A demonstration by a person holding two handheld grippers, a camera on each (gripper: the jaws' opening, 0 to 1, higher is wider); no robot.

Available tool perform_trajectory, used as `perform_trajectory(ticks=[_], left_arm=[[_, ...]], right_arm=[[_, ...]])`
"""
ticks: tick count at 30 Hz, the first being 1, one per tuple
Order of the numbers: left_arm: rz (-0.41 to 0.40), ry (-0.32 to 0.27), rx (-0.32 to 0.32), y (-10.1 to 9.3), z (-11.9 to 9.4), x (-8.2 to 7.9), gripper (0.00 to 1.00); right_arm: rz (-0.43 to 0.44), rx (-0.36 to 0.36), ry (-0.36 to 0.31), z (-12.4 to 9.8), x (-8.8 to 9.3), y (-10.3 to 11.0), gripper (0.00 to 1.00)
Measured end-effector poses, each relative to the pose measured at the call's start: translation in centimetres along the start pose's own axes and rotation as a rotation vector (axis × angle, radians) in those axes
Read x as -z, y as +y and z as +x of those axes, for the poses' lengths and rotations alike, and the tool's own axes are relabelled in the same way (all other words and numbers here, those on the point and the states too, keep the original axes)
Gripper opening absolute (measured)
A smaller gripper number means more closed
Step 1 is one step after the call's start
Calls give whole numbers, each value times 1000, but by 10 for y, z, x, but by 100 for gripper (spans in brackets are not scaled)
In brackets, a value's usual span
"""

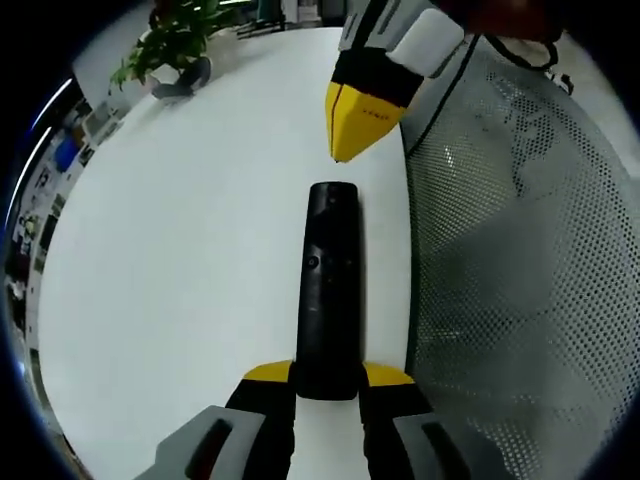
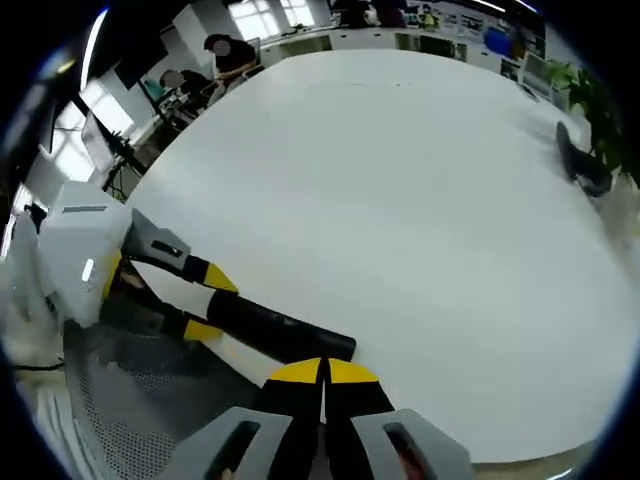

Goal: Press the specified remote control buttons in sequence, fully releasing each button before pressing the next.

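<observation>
Left gripper view: a slim black plastic remote control (image 1: 329, 290) is pinched at its near end between the yellow-tipped jaws of the left gripper (image 1: 328, 377), lying lengthwise on a round white table (image 1: 190, 260) near the edge. The right gripper (image 1: 352, 135) is seen just beyond the remote's far end, its jaws pressed together to a point; contact cannot be judged. A grey mesh chair back (image 1: 510, 270) stands beside the table. A potted green plant (image 1: 172, 42) sits at the far rim.
</observation>
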State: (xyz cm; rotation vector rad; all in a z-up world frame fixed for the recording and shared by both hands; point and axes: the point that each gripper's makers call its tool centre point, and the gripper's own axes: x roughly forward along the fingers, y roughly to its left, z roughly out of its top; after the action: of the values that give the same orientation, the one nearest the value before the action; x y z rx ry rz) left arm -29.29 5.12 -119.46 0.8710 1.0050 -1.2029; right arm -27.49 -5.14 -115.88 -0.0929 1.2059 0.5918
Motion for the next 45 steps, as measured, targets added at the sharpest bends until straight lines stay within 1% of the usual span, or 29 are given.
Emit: perform_trajectory(ticks=[2,5,7,9,11,14,16,20,21,22,25,29,31,32,33,34,35,37,39,41,43,45], left_arm=[[3,6,1,0,0,0,24],[3,11,5,1,0,0,24],[4,14,8,1,0,0,24],[9,19,6,1,1,0,24],[4,20,9,1,1,0,24],[3,21,14,2,1,0,24],[3,22,13,2,1,0,24],[-3,11,5,2,1,0,24],[-20,9,-2,2,1,0,24],[-19,5,-2,1,1,0,24],[-21,-12,1,2,1,1,24],[-2,-15,5,2,1,1,24],[-12,-17,7,2,1,1,24],[-15,-15,6,2,1,1,24],[-15,-14,5,2,1,1,24],[-26,-12,3,2,1,1,24],[-18,-9,6,2,1,1,24],[-29,-17,14,3,1,2,24],[-32,-31,18,3,0,3,24],[-34,-34,17,3,0,2,24],[-37,-34,14,3,0,2,24],[-37,-38,11,2,0,3,24]], right_arm=[[-18,-12,3,3,0,3,0],[-50,5,30,9,0,-1,0],[-34,9,40,11,-1,-6,0],[-5,-15,34,12,-1,-3,0],[-11,-22,36,14,-1,1,0],[-43,12,55,17,3,-4,0],[-42,25,55,19,2,-7,0],[-32,25,65,23,3,-11,0],[-31,21,70,24,3,-11,0],[-27,17,93,24,6,-10,0],[-30,21,90,25,5,-11,0],[-42,34,99,25,6,-10,0],[-35,50,103,25,5,-10,0],[-17,57,105,25,6,-10,0],[23,67,108,25,5,-11,0],[34,73,113,25,5,-12,0],[17,76,123,26,4,-11,0],[0,87,154,27,4,-12,0],[5,94,176,29,3,-12,0],[9,96,177,29,4,-13,0],[30,88,170,28,4,-13,0],[32,75,159,28,4,-13,0]])
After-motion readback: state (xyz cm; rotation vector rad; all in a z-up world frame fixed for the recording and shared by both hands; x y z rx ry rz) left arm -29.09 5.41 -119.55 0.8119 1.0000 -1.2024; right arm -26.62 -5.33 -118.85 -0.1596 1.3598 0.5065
